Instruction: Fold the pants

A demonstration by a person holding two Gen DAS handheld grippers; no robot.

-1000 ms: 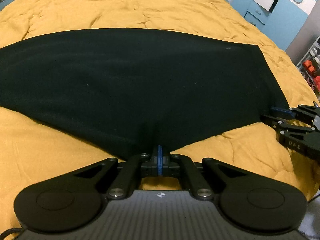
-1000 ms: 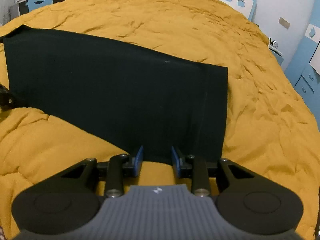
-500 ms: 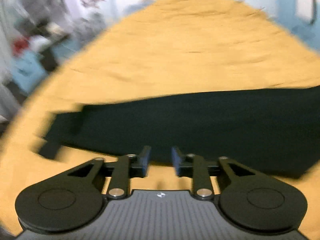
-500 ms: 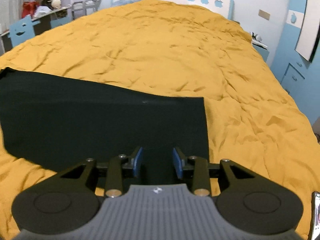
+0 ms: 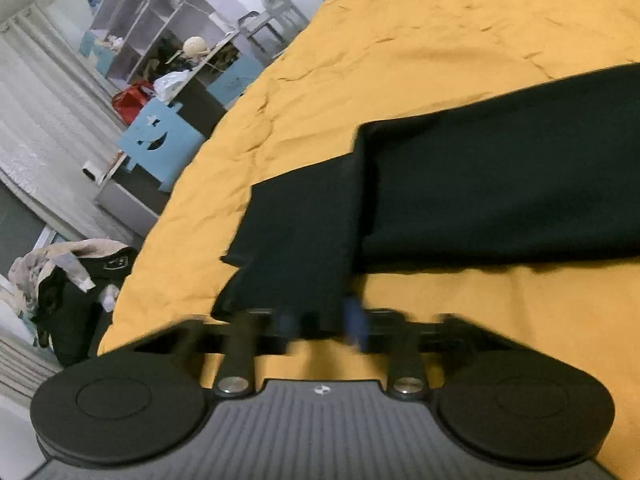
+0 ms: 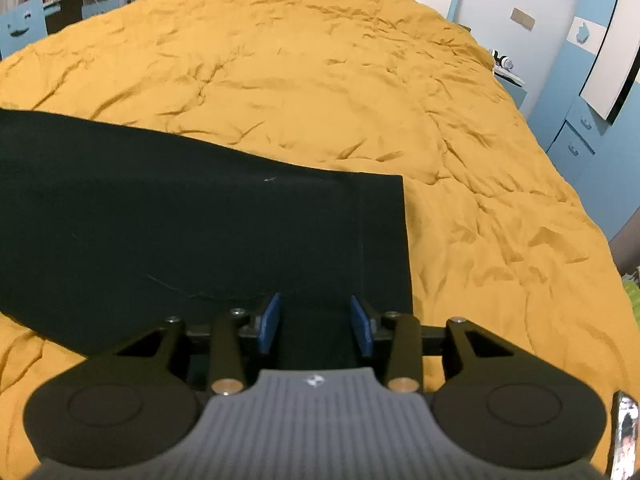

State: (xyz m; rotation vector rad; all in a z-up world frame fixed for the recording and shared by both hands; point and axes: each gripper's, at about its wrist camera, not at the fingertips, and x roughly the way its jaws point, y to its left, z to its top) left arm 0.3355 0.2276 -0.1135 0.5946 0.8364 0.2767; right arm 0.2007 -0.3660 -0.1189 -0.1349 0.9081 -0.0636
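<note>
The black pants lie flat on the yellow bedspread. In the left wrist view one end sticks out from under a folded layer. My left gripper is open over the near edge of that end, blurred by motion. In the right wrist view the pants stretch to the left, with a straight hemmed end at the right. My right gripper is open, its blue pads either side of the near edge by that end.
The bedspread fills most of both views. Shelves and a blue chair stand beyond the bed's left side, with a pile of clothes on the floor. Blue drawers stand at the right.
My left gripper let go of the pants' near edge, opened and swung left to the other end. My right gripper stayed open by the hemmed end and drew back a little.
</note>
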